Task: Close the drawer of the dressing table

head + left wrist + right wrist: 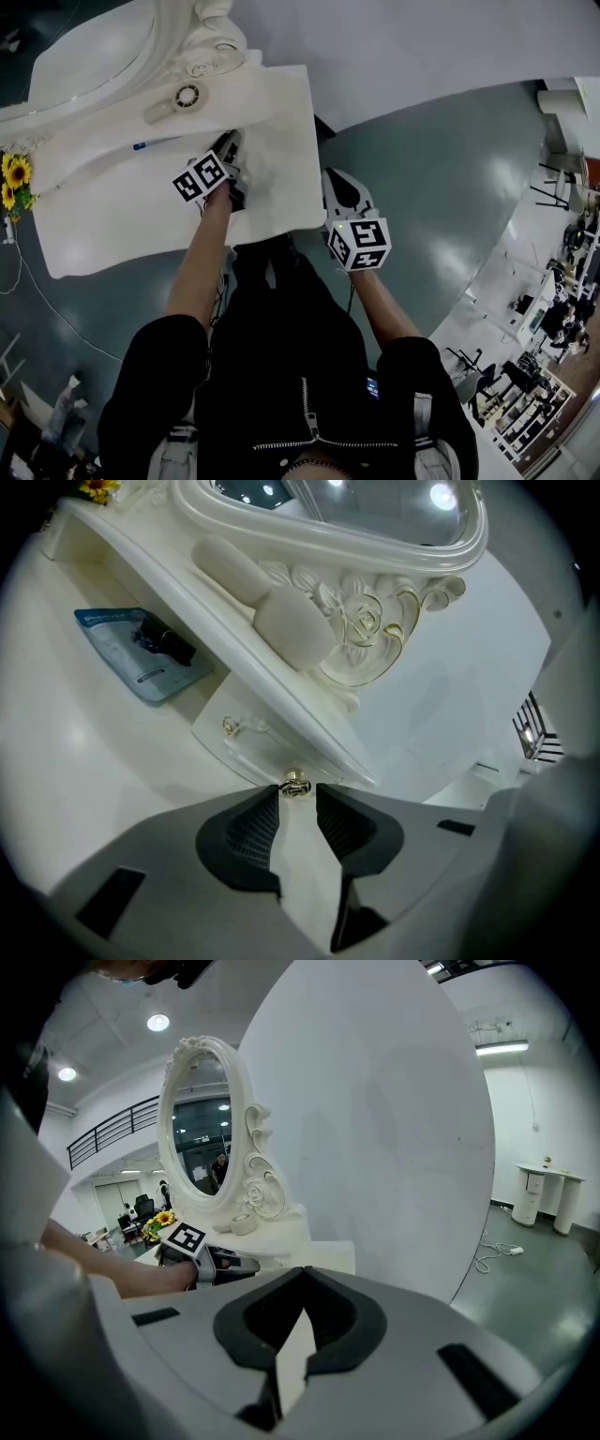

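The white dressing table (281, 141) carries an oval mirror (89, 61) on a raised shelf. Under that shelf the left gripper view shows a small white drawer front (253, 752) with a gold handle (232, 727). A gold knob (296, 786) sits right at the tips of my left gripper (298, 797). Its jaws stand a little apart around the knob, and no pad clearly presses on it. How far in the drawer sits I cannot tell. My right gripper (339, 183) hangs off the table's right side over the floor, shut and empty (300, 1283).
A blue packet (141, 658) with a small dark object (169, 644) lies on the tabletop. A white round item (187, 97) rests on the shelf. Sunflowers (14, 178) stand at the table's left end. A cable (37, 291) runs over the grey floor; a white wall (422, 37) stands behind.
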